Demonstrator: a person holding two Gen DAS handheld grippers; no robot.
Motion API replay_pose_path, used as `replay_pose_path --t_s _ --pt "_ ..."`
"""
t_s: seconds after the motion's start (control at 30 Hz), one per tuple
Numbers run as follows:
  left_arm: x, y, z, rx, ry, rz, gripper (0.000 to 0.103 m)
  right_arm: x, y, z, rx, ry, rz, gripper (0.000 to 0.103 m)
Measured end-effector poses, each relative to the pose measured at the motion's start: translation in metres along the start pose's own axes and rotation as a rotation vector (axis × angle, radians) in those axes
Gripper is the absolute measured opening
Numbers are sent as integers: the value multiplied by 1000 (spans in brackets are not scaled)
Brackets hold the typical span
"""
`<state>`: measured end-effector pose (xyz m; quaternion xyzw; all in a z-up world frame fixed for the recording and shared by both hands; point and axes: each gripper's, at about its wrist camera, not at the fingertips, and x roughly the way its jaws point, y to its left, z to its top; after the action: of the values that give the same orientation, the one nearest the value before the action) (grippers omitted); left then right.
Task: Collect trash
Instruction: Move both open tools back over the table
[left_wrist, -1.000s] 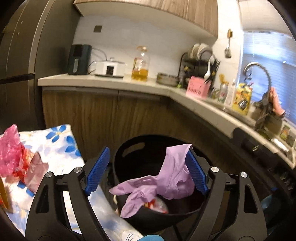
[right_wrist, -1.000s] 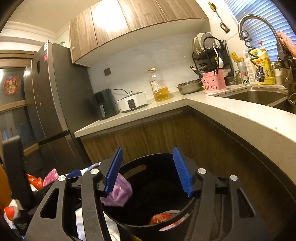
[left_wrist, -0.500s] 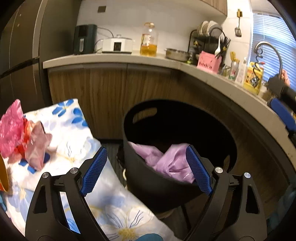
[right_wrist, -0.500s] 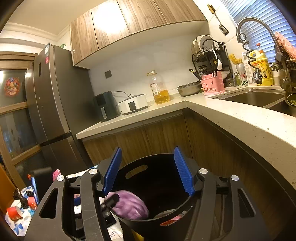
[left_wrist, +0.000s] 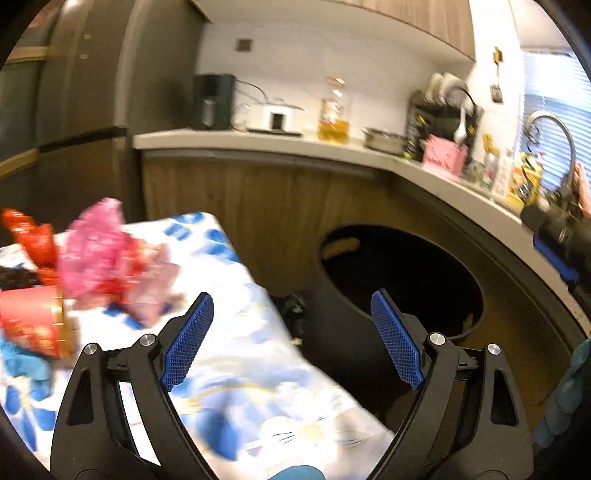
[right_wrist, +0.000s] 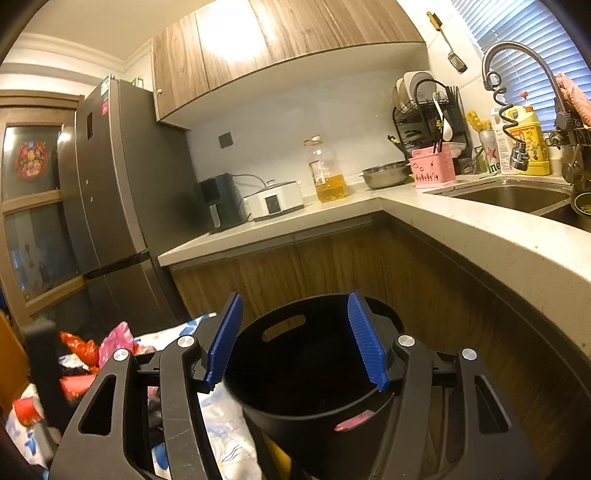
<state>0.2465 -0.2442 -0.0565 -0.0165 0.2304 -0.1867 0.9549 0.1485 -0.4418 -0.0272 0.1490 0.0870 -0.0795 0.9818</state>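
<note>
The left hand-held gripper (left_wrist: 291, 339) is spread wide with nothing between its blue pads; its jaws have just been opening, and the gap shows only the flowered cloth of the tabletop (left_wrist: 258, 369) and the side of the black bin (left_wrist: 343, 332). From this gripper the remaining trash lies up and to the left: a pink crumpled bag (left_wrist: 94, 251) lying against red wrappers (left_wrist: 33, 236), with a red cup (left_wrist: 29, 317) on its side just below them. The picture is blurred, so finer contact among these pieces cannot be told. The bin's mouth sits to the right.

The right hand-held gripper (right_wrist: 295, 343) stands partly spread and empty, pointing over the bin's rim (right_wrist: 280, 317); the pile shows only at its far left edge. The left one is judged plainly nearer, so the next reach probably falls to it, swinging leftward toward the pink bag, whose bunched shape offers no clear long axis.
</note>
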Motion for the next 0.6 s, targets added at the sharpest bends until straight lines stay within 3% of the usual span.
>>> replay_pose_path --t_s 0.27,0.6 --pt "-63 65 -6 -71 -126 198 86 -8 33 -13 -16 16 45 59" --pt "-116 146 -34 -108 -163 386 87 0 97 -47 -41 106 174 60"
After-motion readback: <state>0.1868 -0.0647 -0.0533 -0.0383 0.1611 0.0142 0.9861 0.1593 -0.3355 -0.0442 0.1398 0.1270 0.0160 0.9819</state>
